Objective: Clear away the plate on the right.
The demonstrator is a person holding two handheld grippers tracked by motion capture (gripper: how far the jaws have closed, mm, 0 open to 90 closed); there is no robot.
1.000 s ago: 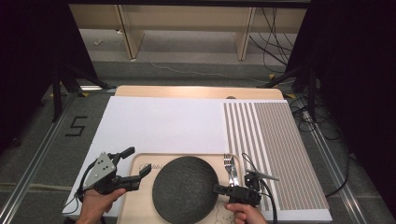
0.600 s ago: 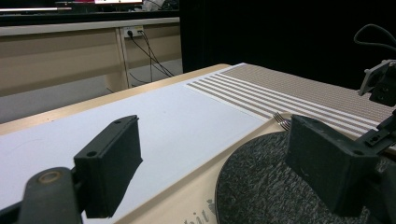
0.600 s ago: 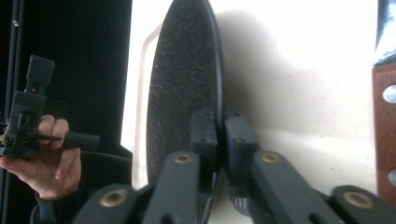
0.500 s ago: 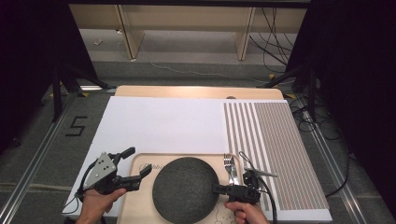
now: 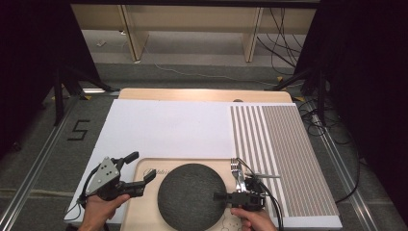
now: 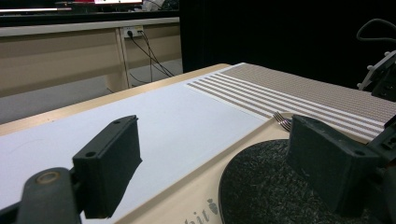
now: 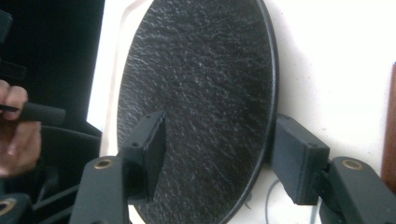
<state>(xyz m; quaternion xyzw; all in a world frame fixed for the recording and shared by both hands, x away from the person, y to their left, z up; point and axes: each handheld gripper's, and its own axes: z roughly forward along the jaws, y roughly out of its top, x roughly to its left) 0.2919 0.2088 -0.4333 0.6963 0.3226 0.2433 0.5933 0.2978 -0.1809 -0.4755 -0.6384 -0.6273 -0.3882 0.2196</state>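
A round dark plate [image 5: 191, 195] lies on a pale wooden board [image 5: 139, 211] at the table's near edge. A metal fork [image 5: 236, 169] rests on the board just right of the plate. My right gripper [image 5: 217, 196] points left at the plate's right rim. In the right gripper view its jaws [image 7: 219, 158] have just been opening and straddle the plate's [image 7: 201, 93] rim, open, with one jaw over the dark surface and one outside it. My left gripper [image 5: 141, 166] hovers open at the board's left corner with nothing in it [image 6: 219, 163]; plate [image 6: 261, 186] and fork [image 6: 282, 122] lie beyond.
A white sheet [image 5: 168, 127] covers the table's middle and left. A brown-and-white striped mat [image 5: 284, 154] lies on the right. The other gripper [image 6: 380, 77] shows at the far right of the left gripper view. Cables trail near the table's right side.
The right gripper's jaws look slightly wider apart at the plate's rim. Neither hand nor the plate has shifted noticeably.
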